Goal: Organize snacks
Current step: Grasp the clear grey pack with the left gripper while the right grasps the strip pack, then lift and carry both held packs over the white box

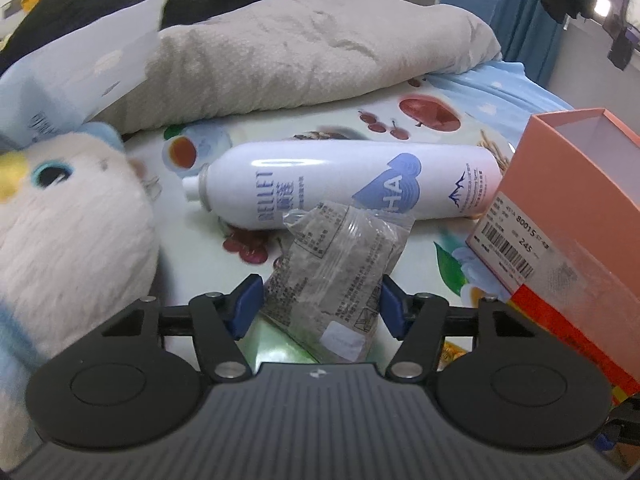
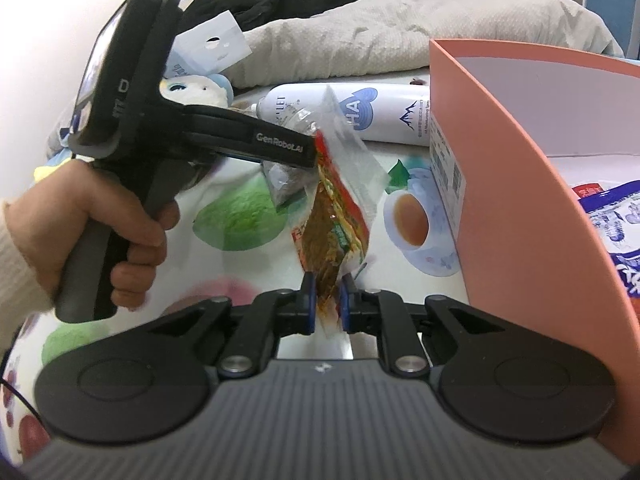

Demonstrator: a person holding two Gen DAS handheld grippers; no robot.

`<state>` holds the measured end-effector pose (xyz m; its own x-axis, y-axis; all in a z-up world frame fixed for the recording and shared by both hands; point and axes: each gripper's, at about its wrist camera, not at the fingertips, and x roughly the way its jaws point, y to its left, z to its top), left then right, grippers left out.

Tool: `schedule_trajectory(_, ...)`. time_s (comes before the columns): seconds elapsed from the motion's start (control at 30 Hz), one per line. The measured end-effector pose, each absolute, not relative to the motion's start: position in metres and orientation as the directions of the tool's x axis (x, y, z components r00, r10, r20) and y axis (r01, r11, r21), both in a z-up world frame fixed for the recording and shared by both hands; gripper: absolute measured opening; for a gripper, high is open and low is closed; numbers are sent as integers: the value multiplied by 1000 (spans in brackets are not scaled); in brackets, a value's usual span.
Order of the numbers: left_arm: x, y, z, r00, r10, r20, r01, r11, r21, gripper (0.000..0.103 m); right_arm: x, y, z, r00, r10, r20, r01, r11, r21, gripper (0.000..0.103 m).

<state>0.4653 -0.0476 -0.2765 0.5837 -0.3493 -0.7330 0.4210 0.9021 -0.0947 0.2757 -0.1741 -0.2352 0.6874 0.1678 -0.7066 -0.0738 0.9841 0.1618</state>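
I have two snacks in hand and at least one blue-and-white packet (image 2: 616, 216) already lies in the orange box (image 2: 500, 168) on the bed. My right hand-held gripper (image 2: 329, 300) is clamped on a red-and-brown snack packet (image 2: 334, 236), just beside the box wall. My left hand-held gripper (image 1: 320, 306) has its jaws flanking a clear grey packet (image 1: 336, 276); whether they press it I cannot tell. Both packets still need boxing. Most of the box's inside is cut off.
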Motion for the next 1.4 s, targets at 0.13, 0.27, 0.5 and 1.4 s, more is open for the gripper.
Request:
schedule_trajectory(0.13, 446, -38, -273, 587, -334, -738, 379, 918, -115, 66, 270, -174, -235, 682, 169, -712, -79, 984, 158, 13)
schedule_trajectory(0.27, 421, -26, -269, 593, -318, -740, 325, 935, -142, 66, 260, -172, -233, 678, 167, -716, -92, 986, 142, 13)
schedule_trajectory(0.5, 372, 3, -258, 605, -293, -741, 202, 956, -213, 66, 232, -174, -227, 675, 156, -721, -104, 988, 117, 12)
schedule_trajectory(1.4, 229, 15, -187, 635, -270, -724, 54, 950, -308, 66, 150, -183, -166, 721, 184, -668, -148, 983, 111, 8)
